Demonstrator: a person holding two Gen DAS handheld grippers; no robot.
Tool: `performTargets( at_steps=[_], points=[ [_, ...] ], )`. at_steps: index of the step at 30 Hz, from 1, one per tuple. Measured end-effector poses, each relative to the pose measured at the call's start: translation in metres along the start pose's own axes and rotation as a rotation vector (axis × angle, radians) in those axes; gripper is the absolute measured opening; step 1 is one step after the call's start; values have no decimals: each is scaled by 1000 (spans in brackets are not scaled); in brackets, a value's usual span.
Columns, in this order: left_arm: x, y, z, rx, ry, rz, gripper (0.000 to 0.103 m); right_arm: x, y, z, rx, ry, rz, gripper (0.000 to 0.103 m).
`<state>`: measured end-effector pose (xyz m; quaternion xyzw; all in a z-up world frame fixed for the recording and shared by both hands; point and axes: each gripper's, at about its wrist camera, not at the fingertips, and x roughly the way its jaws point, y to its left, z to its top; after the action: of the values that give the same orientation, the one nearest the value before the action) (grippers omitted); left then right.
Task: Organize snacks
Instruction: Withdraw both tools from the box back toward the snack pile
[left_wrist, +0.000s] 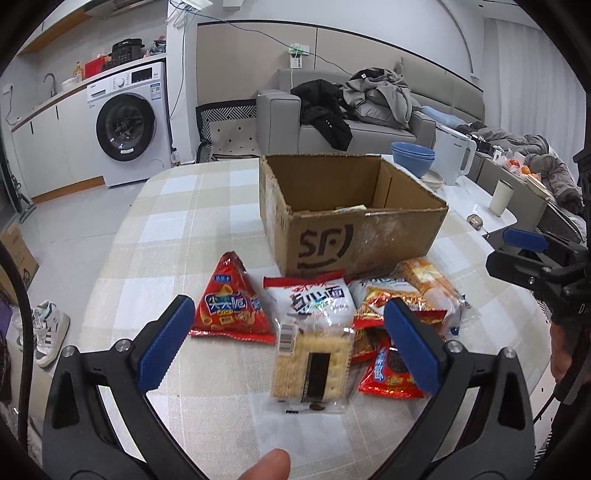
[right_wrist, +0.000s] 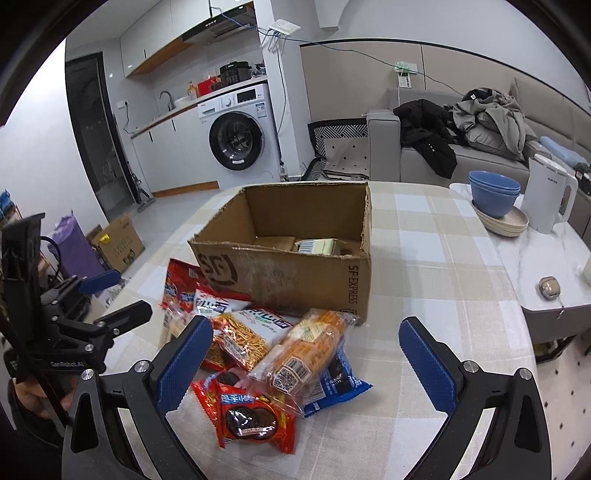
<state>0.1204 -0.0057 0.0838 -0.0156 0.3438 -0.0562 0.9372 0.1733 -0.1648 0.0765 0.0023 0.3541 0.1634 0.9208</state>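
Two claws hang over the snack pile, both spread wide and holding nothing. In the left wrist view, the left claw (left_wrist: 288, 339) frames the cracker pack (left_wrist: 310, 365) at lower centre, its long axis running up the frame along the fingers; this claw looks nearer it. The right claw (right_wrist: 306, 358) straddles the cookie packet (right_wrist: 251, 421). Behind the pile stands the cardboard box (right_wrist: 295, 273) on the checked counter (right_wrist: 424, 295); the sofa (right_wrist: 424, 155) sits upper right.
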Motion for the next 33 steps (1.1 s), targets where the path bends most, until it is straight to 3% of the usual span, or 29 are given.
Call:
performTargets(
  at_steps=[17, 33],
  points=[
    [27, 4, -21, 2, 83, 37, 102, 26, 10, -16, -45, 87, -47, 103],
    [64, -16, -36, 117, 179, 46, 101, 61, 13, -34, -100, 203, -105, 103]
  ],
)
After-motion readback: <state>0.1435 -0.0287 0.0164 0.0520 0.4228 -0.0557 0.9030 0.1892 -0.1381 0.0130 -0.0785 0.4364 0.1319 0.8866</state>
